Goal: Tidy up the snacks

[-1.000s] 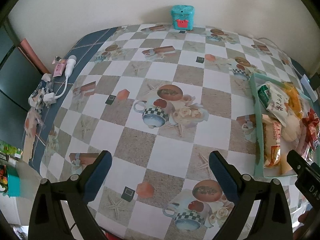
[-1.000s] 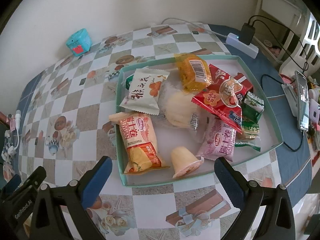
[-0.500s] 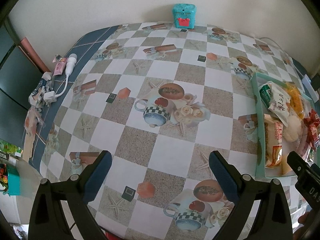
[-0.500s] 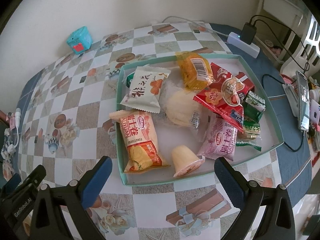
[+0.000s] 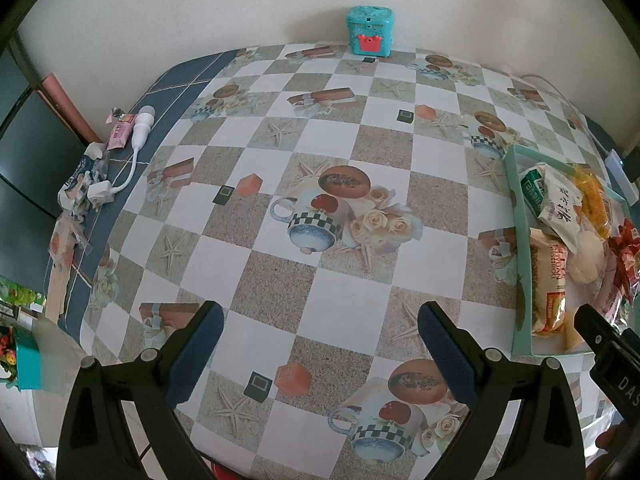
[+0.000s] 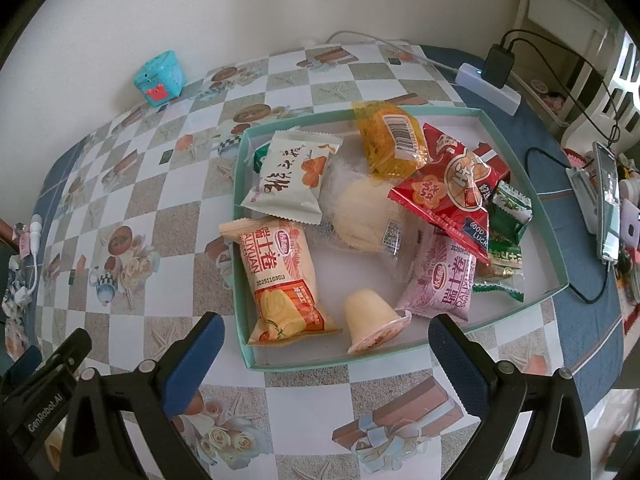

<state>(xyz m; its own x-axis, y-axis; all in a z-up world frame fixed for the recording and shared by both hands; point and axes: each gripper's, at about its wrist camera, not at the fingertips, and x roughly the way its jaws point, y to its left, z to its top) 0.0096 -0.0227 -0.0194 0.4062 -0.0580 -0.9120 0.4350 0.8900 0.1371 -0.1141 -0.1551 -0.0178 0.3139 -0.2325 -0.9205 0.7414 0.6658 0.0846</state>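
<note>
A shallow teal tray (image 6: 558, 236) sits on the patterned tablecloth and holds several snack packets. Among them are an orange roll pack (image 6: 280, 280), a pale jelly cup (image 6: 370, 318), a pink pack (image 6: 448, 280), a white pouch (image 6: 292, 174), a red bag (image 6: 452, 188) and a yellow-orange pack (image 6: 388, 138). My right gripper (image 6: 326, 342) hangs open just in front of the tray's near rim, empty. My left gripper (image 5: 320, 338) is open over bare tablecloth, left of the tray (image 5: 516, 216), holding nothing.
A teal toy box (image 5: 370, 30) stands at the wall. A white charger with cable (image 5: 136, 140) and wrappers lie at the table's left edge. On the right are a power strip (image 6: 492, 84), black cables and a phone (image 6: 608, 204). The other gripper's body (image 6: 44, 376) shows at lower left.
Both grippers have drifted slightly; the tray sits a little farther right in the left wrist view and marginally nearer in the right wrist view. Nothing was picked up or let go.
</note>
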